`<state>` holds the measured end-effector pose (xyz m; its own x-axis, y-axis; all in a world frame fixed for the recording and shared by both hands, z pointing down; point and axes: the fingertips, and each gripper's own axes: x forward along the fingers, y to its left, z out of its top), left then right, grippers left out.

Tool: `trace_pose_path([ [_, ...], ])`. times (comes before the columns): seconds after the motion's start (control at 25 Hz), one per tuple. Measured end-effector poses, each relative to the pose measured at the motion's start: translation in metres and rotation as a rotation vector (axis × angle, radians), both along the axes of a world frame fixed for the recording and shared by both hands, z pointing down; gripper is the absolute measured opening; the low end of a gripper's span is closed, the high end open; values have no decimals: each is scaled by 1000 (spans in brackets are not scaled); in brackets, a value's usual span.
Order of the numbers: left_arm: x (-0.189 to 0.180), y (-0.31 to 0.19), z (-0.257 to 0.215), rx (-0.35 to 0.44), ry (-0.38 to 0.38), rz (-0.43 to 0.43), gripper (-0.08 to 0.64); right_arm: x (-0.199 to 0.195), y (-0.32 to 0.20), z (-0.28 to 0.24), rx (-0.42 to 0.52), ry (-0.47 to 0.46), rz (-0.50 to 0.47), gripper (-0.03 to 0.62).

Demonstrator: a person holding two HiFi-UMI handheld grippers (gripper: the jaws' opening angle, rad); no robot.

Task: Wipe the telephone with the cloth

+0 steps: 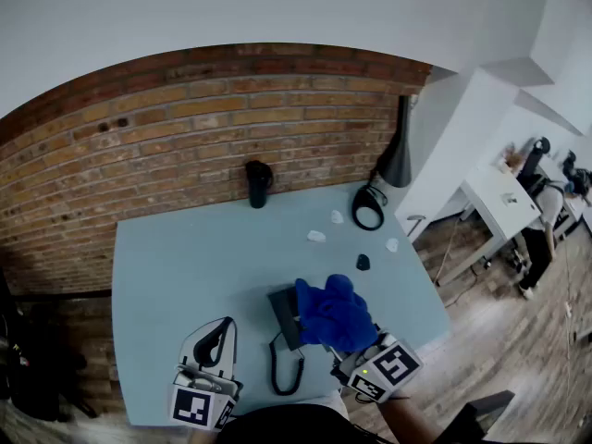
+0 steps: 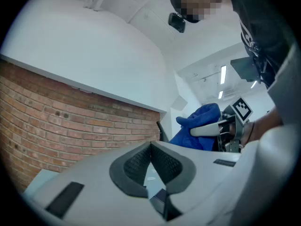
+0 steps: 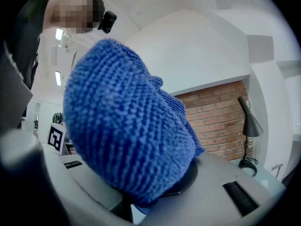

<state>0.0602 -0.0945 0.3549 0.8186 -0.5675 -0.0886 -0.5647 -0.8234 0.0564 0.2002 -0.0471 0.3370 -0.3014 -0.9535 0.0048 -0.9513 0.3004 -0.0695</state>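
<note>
A dark telephone (image 1: 283, 309) lies on the pale blue table (image 1: 185, 266) near its front edge, with its black coiled cord (image 1: 288, 374) trailing toward me. A bunched blue cloth (image 1: 335, 313) covers the phone's right part. My right gripper (image 1: 346, 339) is shut on the cloth (image 3: 127, 126), which hides most of its jaws (image 3: 155, 194). My left gripper (image 1: 220, 329) hovers to the left of the phone, its pads (image 2: 164, 164) closed together with nothing between them. In the left gripper view the cloth (image 2: 200, 126) and the right gripper (image 2: 221, 128) show at the right.
A black cup (image 1: 258, 182) stands at the back by the brick wall (image 1: 185, 128). A black lamp (image 1: 396, 155) and a coiled cable (image 1: 368, 208) occupy the back right corner. Small white bits (image 1: 316, 236) and a small black object (image 1: 363, 262) lie beyond the phone.
</note>
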Motion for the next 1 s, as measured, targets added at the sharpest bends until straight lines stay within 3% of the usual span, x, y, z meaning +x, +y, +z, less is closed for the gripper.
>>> trace_pose_path([
  [0.2,8,12,23,0,-81,-60,9,-22,-10,23,-18,-5,-123,123],
  [0.48,20,28,46,-17,-91,30,11,-34,6,58,-110,107,-110,125],
  [0.8,14,33,46,1,-98,37,11,-28,-12,76,-157,38,-85,138],
  [1.0,14,34,48,15,-103,42,11,-28,-29,88,-168,70,-88,139],
])
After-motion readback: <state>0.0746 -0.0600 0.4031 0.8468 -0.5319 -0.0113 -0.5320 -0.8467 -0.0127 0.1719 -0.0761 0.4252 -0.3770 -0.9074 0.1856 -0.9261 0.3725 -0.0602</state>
